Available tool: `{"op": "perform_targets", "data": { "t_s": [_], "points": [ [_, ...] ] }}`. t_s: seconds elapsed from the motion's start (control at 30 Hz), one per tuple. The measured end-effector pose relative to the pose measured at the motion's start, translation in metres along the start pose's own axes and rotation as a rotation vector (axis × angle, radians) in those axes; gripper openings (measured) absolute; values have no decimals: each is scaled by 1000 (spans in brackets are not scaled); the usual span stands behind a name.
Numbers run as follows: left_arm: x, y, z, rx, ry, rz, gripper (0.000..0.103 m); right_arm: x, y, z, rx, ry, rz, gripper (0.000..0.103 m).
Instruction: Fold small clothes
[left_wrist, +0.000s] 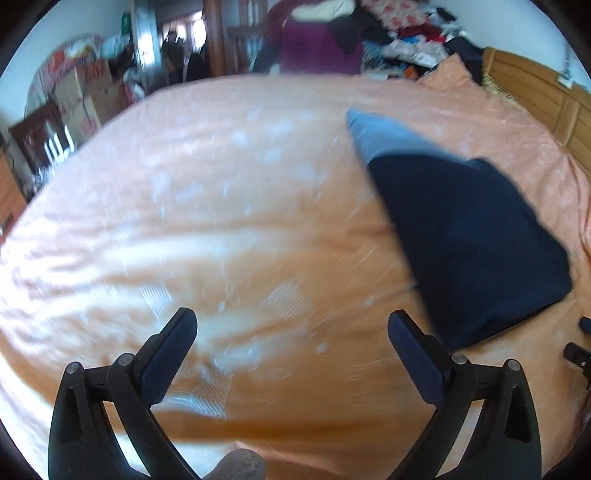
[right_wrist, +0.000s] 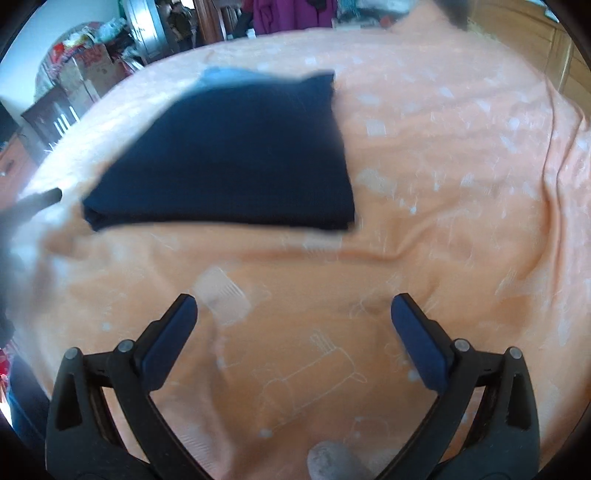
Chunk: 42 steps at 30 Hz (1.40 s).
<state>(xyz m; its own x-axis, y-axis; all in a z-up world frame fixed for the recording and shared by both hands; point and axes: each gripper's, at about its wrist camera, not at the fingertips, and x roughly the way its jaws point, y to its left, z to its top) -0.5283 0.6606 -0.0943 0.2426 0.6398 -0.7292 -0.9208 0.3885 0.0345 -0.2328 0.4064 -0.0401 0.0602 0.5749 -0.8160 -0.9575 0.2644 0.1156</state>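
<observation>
Navy garment (right_wrist: 229, 158) looks already folded: compact flat stack on orange bedsheet (right_wrist: 424, 192), upper centre-left of right wrist view, right side of left wrist view. Pale blue piece (left_wrist: 380, 134) peeking out at far end; can't tell if separate item. Probably little left beyond tidying. Left gripper (left_wrist: 291, 328) and right gripper (right_wrist: 293, 314) both spread wide, empty, hovering over bare sheet, clear of garment. Frames motion-blurred.

Right gripper (right_wrist: 294, 314) spread empty; navy garment (right_wrist: 236, 158) folded on bedsheet (right_wrist: 443, 206).
</observation>
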Motion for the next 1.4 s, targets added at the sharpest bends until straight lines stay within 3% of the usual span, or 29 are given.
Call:
{"op": "perform_targets", "data": {
  "t_s": [0.1,0.23,0.33,0.37,0.43,0.5,0.6,0.73,0.87,1.4],
  "points": [
    [-47,-12,22,4,-120,-20,103,-40,9,16,-8,-86,31,103],
    [-132,-21,57,-10,-337,-28,103,-131,31,43,-67,-302,39,103],
    [-206,-29,75,-3,-528,19,103,-214,50,50,-100,-532,-32,103],
    [-233,-33,79,2,-593,39,103,-242,58,47,-99,-628,-100,103],
    [-275,-43,75,7,-722,78,103,-268,64,40,-74,-718,-190,103],
    [-298,-44,66,-17,-783,58,103,-273,61,37,-43,-699,-165,103],
    [-307,-52,64,-22,-716,-13,103,-255,62,37,-52,-592,-161,103],
    [-295,-68,60,6,-604,-24,103,-234,65,38,-49,-482,-169,103],
    [-279,-79,57,21,-485,24,103,-225,61,36,-27,-400,-162,103],
    [-262,-67,31,-19,-384,68,103,-208,75,42,-25,-303,-113,103]
  ]
}}
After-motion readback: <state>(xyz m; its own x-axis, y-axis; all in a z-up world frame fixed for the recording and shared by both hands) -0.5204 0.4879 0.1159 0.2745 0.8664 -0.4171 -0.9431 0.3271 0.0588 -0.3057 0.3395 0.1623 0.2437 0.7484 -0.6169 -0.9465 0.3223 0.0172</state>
